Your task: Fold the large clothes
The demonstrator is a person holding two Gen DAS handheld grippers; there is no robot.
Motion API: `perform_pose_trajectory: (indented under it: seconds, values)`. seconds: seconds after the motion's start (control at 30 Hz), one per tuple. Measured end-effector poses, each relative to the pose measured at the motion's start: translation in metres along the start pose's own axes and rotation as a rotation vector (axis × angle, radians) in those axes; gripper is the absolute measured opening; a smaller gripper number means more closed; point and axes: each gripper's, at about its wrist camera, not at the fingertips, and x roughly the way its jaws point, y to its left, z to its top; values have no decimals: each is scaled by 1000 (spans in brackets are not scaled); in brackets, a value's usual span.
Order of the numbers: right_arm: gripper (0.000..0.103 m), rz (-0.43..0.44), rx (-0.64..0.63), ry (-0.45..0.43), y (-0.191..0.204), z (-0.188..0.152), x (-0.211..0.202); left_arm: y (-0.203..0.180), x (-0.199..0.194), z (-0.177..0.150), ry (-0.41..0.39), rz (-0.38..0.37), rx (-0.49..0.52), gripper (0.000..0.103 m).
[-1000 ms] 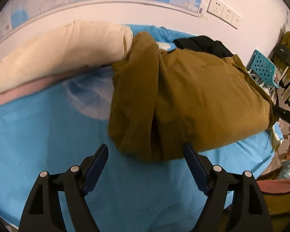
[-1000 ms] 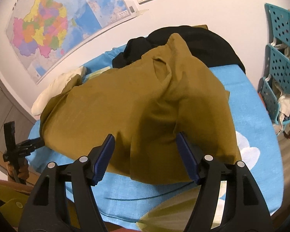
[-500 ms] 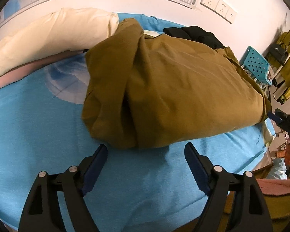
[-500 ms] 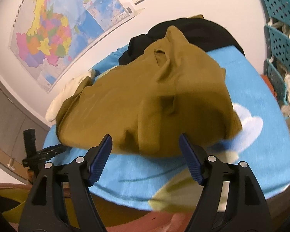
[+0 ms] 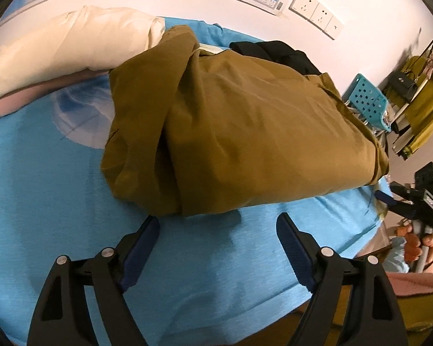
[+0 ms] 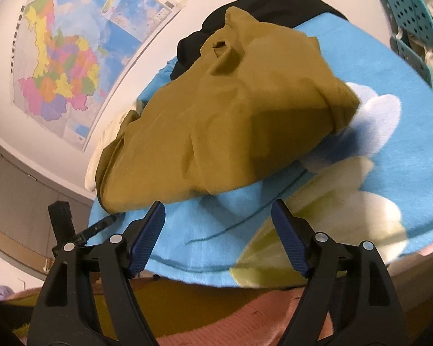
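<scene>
An olive-brown garment [image 5: 239, 132] lies folded in a thick bundle on the blue blanket [image 5: 43, 201] of a bed. It also shows in the right wrist view [image 6: 231, 121]. My left gripper [image 5: 218, 230] is open and empty, just short of the garment's near edge. My right gripper [image 6: 218, 216] is open and empty, just short of the garment's near edge at the other end. The right gripper also shows in the left wrist view [image 5: 412, 201], beyond the bed's right edge.
A cream pillow [image 5: 72, 46] lies at the bed's far left. A black garment [image 6: 274, 3] lies behind the olive one by the wall. Teal perforated crates [image 6: 412, 11] stand to the right of the bed. A map [image 6: 72, 57] hangs on the wall.
Both grippers have drawn back from the olive garment toward the bed's near edge, open and empty throughout. The garment lies where it was.
</scene>
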Motion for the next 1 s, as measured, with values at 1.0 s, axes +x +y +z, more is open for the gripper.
perform_pose_trajectory:
  seconds: [1.0]
  values:
    - [84, -24, 110, -126, 18, 39, 51, -3, 18, 26, 2, -61, -92, 85]
